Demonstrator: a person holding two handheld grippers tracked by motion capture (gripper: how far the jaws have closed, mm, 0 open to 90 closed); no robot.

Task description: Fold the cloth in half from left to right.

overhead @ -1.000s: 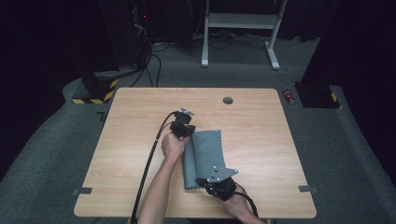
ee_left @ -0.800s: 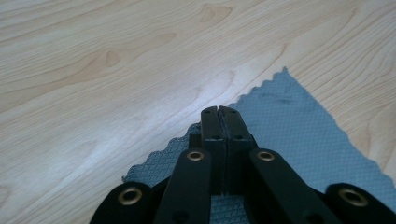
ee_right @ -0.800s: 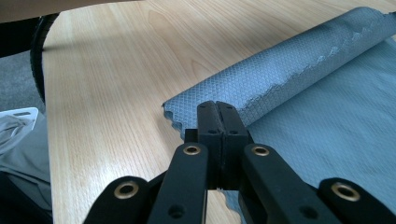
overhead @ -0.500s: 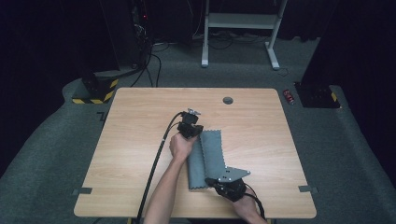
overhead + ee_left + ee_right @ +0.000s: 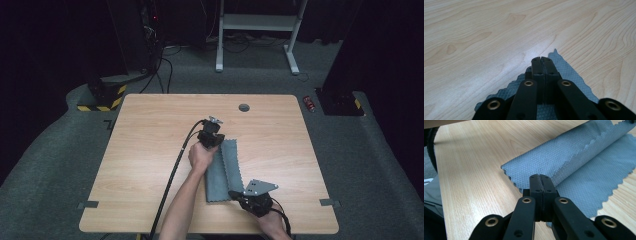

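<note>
The person is folding a grey cloth (image 5: 222,170) on the table (image 5: 150,150), a gripper at each end. Over the last second both grippers have carried the lifted edge sideways across the cloth, from its left side toward its right, so the cloth now looks narrower and doubled over. The left gripper (image 5: 540,59) sits at the far corner with its jaws pressed together on the cloth. The right gripper (image 5: 540,177) is at the near end, jaws likewise closed, pinching the top layer; a rounded fold runs away from it over the flat lower layer. I judge the fold is nearly laid. What seems left is lowering the edge to meet the far side and letting go.
</note>
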